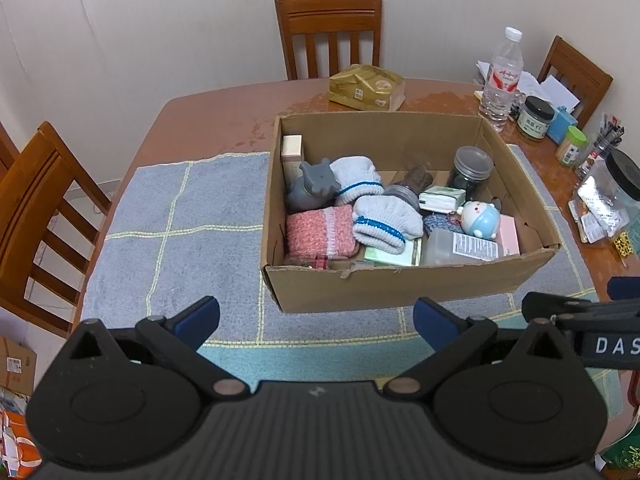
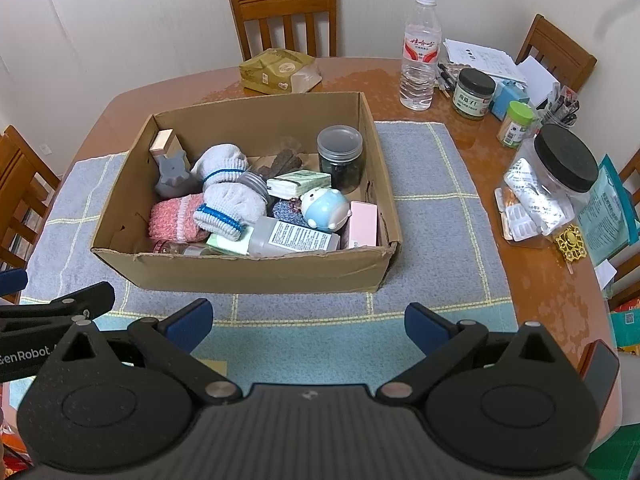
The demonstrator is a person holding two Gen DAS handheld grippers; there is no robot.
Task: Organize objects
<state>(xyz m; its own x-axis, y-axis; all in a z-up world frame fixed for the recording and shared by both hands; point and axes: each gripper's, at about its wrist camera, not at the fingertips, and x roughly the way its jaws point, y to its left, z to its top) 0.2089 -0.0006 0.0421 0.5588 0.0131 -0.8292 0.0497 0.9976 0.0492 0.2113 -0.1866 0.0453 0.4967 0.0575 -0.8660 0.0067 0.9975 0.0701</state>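
An open cardboard box (image 1: pixel 400 284) (image 2: pixel 240 270) sits on a grey-blue checked mat (image 1: pixel 180 220) (image 2: pixel 432 208). Inside lie white-and-blue gloves (image 1: pixel 386 220) (image 2: pixel 228 200), a pink knit item (image 1: pixel 320 232) (image 2: pixel 178 216), a grey toy (image 1: pixel 314 184) (image 2: pixel 172 174), a blue-and-white figurine (image 1: pixel 480 220) (image 2: pixel 326 208), a dark jar (image 1: pixel 470 172) (image 2: pixel 340 156), a clear bottle (image 2: pixel 292 236) and small boxes. My left gripper (image 1: pixel 316 320) is open and empty, in front of the box's near wall. My right gripper (image 2: pixel 308 322) is open and empty, also before the box.
On the wooden table's right side stand a water bottle (image 2: pixel 420 52), jars (image 2: pixel 474 94), a big clear jar with a black lid (image 2: pixel 560 176), papers and blister packs. A gold packet (image 2: pixel 280 70) lies behind the box. Wooden chairs (image 1: pixel 328 36) surround the table.
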